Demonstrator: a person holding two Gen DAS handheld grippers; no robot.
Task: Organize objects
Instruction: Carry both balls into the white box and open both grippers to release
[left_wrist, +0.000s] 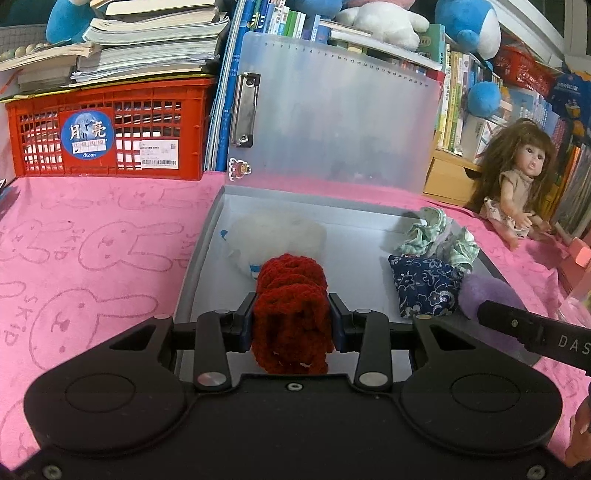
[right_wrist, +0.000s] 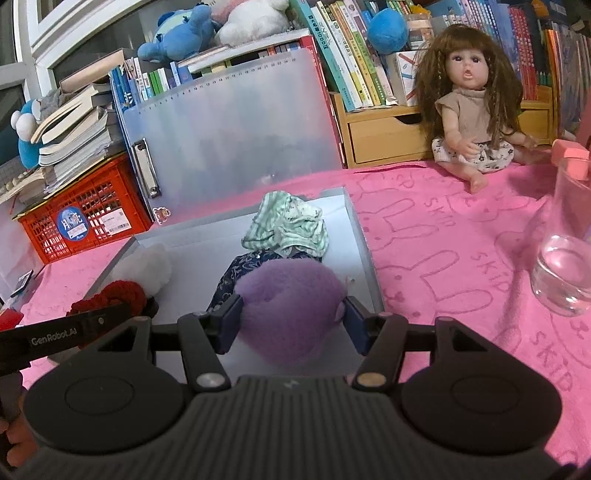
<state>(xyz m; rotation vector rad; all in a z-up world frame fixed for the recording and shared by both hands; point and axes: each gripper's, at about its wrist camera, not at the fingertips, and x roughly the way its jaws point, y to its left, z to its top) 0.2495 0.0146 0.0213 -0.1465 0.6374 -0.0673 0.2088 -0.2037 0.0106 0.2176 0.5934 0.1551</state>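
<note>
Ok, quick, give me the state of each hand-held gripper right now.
Left hand-held gripper: closed on the red yarn.
Right hand-held gripper: closed on the purple pompom.

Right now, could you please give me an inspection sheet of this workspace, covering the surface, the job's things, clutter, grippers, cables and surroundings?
Surface: pink rabbit-print cloth under an open grey plastic case, its frosted lid upright.
Job's things: red crocheted yarn piece and purple fuzzy pom-pom, both held over the case; inside lie a white fluffy item, a navy floral fabric pouch and green striped cloth.
Clutter: clear drinking glass; long-haired doll sitting on the cloth.
Grippers: left gripper shut on the yarn; right gripper shut on the pom-pom.
Cables: nothing seen.
Surroundings: red plastic crate under stacked books, bookshelves, plush toys.
</note>
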